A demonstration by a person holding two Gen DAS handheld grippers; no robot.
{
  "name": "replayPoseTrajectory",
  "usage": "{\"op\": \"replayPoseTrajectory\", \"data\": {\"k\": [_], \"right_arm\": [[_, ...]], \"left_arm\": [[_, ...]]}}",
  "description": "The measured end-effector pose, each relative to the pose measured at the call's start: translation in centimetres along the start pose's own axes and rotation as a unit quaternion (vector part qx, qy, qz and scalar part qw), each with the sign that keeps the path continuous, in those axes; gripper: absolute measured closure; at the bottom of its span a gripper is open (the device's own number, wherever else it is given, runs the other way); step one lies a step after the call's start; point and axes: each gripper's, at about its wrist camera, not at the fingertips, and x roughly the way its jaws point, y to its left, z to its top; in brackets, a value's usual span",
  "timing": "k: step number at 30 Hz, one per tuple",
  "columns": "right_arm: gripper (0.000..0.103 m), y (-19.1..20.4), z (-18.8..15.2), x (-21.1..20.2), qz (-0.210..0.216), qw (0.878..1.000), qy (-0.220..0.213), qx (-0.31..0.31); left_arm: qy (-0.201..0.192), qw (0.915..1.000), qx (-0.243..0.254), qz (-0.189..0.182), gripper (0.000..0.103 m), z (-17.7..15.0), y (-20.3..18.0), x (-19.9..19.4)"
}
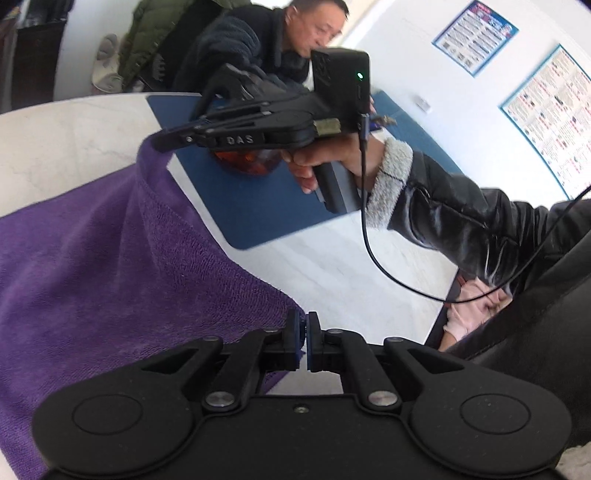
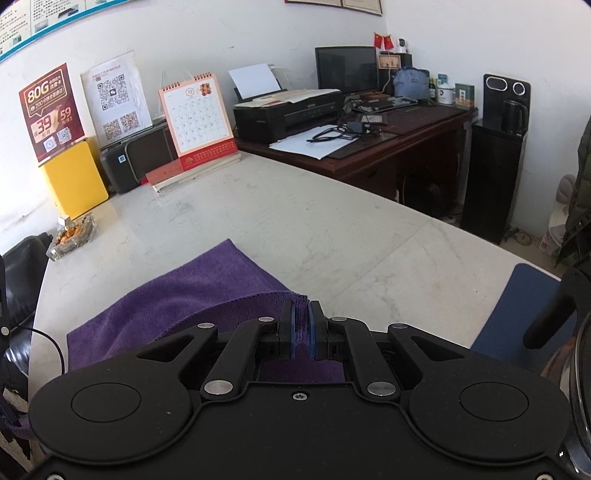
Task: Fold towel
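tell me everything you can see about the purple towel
The purple towel is a plush, terry-looking cloth with a stitched hem. Most of it lies spread on the pale marble-look table, beside a blue mat. Two corners along one edge are lifted: the left gripper pinches one in its shut jaws, the right gripper clamps the other, so the raised edge hangs between them in soft folds.

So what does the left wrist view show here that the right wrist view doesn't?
Only the left wrist view shows the right gripper from outside, pinching the purple towel, plus a seated man.

Only the right wrist view shows the desk calendar, printer and yellow box.

Both show the towel, the marble table, the blue mat, and each camera's own gripper, the left gripper included, shut on towel.
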Motion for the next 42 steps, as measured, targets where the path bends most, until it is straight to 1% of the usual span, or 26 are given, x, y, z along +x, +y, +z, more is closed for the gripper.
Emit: {"op": "replayPoseTrajectory", "data": {"k": [2,6,8,12,13,15,17,20,22,25,27,30,31,33,34,36,38,40,41,42], "right_arm": [[0.097,-0.4,-0.9,0.1,-0.004,1.000,0.006,0.003],[0.097,-0.9,-2.4,0.2,-0.010,1.000,0.014,0.004],[0.096,-1.0,-3.0,0.2,-0.013,1.000,0.019,0.002],[0.095,-0.7,-4.0,0.4,-0.022,0.999,0.028,-0.013],[0.092,-0.6,-4.2,0.4,-0.026,0.999,0.030,-0.018],[0.083,-0.4,-4.6,0.4,-0.035,0.999,0.032,-0.027],[0.064,0.0,-4.8,0.2,-0.053,0.997,0.031,-0.038],[0.053,0.5,-5.0,-0.1,-0.079,0.995,0.028,-0.054],[0.050,1.1,-4.9,-0.6,-0.111,0.991,0.023,-0.068],[0.050,2.1,-4.4,-1.4,-0.152,0.985,0.015,-0.078],[0.049,2.8,-4.0,-2.0,-0.174,0.982,0.007,-0.076],[0.048,4.2,-3.4,-2.7,-0.186,0.980,-0.002,-0.075],[0.048,4.8,-3.2,-2.9,-0.187,0.980,-0.004,-0.074],[0.048,6.4,-3.0,-3.2,-0.185,0.981,-0.011,-0.061],[0.048,7.1,-2.9,-3.4,-0.183,0.982,-0.014,-0.052],[0.048,8.8,-3.4,-2.8,-0.167,0.986,-0.006,-0.026],[0.048,10.8,-4.4,-1.5,-0.150,0.989,0.014,-0.005],[0.048,12.8,-5.3,0.2,-0.127,0.991,0.036,0.008],[0.048,13.7,-5.6,1.0,-0.120,0.992,0.047,0.009],[0.048,15.1,-6.0,2.1,-0.115,0.991,0.063,0.006]], "left_arm": [[0.019,0.9997,0.004,-0.012,0.100,0.2,0.1,1.5],[0.055,0.9982,0.011,-0.022,0.100,0.1,0.4,3.9],[0.076,0.9968,0.012,-0.022,0.100,-0.1,0.6,5.3],[0.100,0.9947,0.021,-0.013,0.099,-0.2,0.2,6.5],[0.098,0.9948,0.026,-0.013,0.099,-0.1,0.0,6.4],[0.094,0.9949,0.034,-0.012,0.099,-0.1,-0.4,6.2],[0.090,0.9950,0.043,-0.012,0.099,-0.1,-0.7,6.1],[0.083,0.9948,0.057,-0.011,0.097,0.0,-1.3,5.9],[0.079,0.9946,0.066,-0.010,0.095,0.0,-1.6,5.7],[0.071,0.9942,0.080,-0.010,0.091,0.1,-2.2,5.4],[0.049,0.9934,0.101,-0.024,0.086,-0.1,-2.8,4.5],[0.022,0.9927,0.117,-0.019,0.086,-0.6,-3.0,2.2],[0.015,0.9932,0.114,-0.013,0.086,-0.8,-3.1,1.4],[-0.008,0.9952,0.096,0.014,0.086,-1.3,-2.4,-1.6],[-0.022,0.9959,0.078,0.040,0.086,-2.0,-2.0,-3.3],[-0.049,0.9931,0.030,0.102,0.086,-3.4,0.1,-6.4],[-0.063,0.9847,-0.021,0.161,0.087,-4.8,3.0,-8.5],[-0.071,0.9709,-0.066,0.219,0.087,-6.5,6.1,-9.8],[-0.070,0.9641,-0.075,0.245,0.087,-7.3,7.3,-9.8],[-0.064,0.9603,-0.075,0.261,0.087,-7.8,7.8,-9.4]]}}
